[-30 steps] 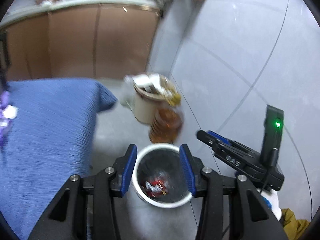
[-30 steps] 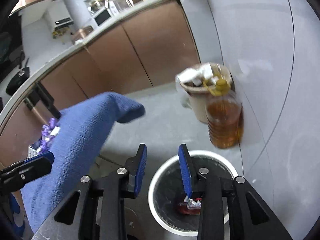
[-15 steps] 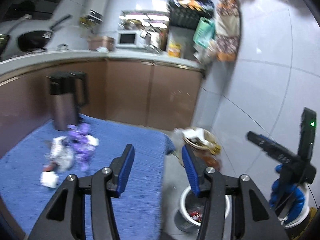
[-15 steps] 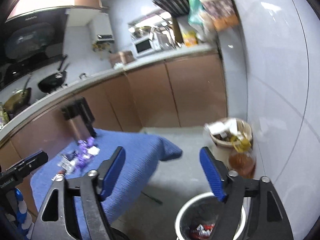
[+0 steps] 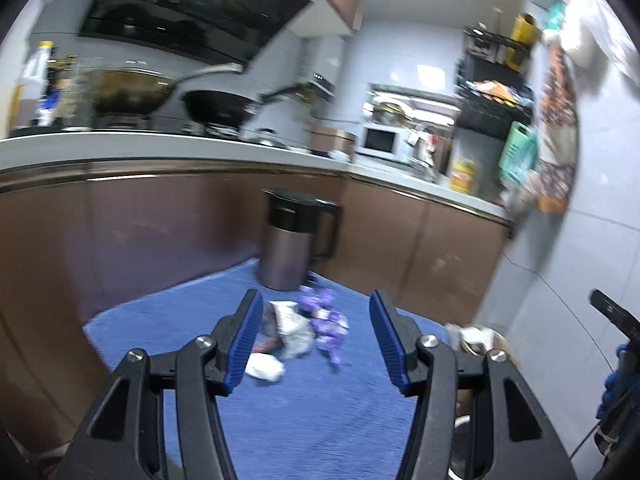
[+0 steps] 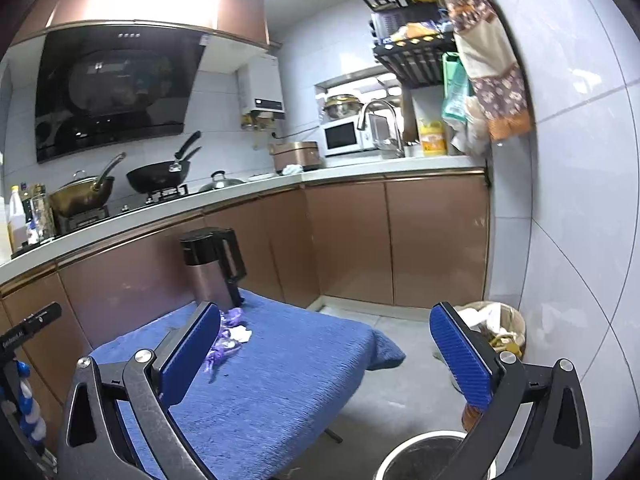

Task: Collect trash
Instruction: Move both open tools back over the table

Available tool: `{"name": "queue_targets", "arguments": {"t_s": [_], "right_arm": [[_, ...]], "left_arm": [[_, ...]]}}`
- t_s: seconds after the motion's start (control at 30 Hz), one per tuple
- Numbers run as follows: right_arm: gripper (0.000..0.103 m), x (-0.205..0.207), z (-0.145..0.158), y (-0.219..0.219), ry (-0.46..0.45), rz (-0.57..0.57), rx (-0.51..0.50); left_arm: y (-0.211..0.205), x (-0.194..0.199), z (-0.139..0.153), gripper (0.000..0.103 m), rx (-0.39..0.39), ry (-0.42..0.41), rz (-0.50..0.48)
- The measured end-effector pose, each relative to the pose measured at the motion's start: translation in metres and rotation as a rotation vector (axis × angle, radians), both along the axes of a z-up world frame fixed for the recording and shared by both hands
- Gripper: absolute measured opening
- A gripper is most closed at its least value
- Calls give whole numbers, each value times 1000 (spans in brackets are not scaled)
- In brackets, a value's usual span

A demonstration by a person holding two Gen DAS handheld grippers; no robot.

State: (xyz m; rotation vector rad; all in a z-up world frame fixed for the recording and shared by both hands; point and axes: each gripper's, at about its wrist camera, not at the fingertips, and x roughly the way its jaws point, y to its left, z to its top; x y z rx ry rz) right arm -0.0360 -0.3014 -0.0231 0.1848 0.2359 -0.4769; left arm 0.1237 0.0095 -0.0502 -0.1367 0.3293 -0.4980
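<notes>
Left claw: my left claw hangs above the blue-covered bench, fingers apart and nothing between them.
Right claw: my right claw is spread wide and empty, over the near edge of the bench, aimed toward the kitchen counter.
Trash pile: I see the trash pile on the bench's blue cloth, framed between the left claw's blue pads but lying beyond them, not touched.
Pile contents: purple wrappers, a crumpled silver-white packet and a white wad nearest to me; the left view is blurred, so I cannot tell finer detail.
Right view of pile: the same litter shows partly behind the right claw's left pad, purple and white scraps just in front of the kettle.
Kettle: a brown kettle with a black lid and handle stands upright at the far end of the bench, just behind the trash.
Bin: the white-rimmed bin sits on the floor to the right of the bench, below my right claw; only its rim and dark inside show.
Basket: a full tan wastebasket stands against the wall tiles, well apart from the bench.
Counter: two pans sit on the stove, a microwave farther right.
</notes>
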Motion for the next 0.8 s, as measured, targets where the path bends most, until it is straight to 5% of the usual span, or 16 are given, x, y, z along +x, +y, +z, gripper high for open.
{"name": "queue_targets", "arguments": {"t_s": [0.33, 0.8], "right_arm": [[103, 4, 8, 12, -13, 12, -25], [103, 6, 5, 3, -51, 19, 12]], "left_arm": [[61, 8, -7, 53, -81, 32, 146], [54, 19, -11, 53, -42, 49, 163]]}}
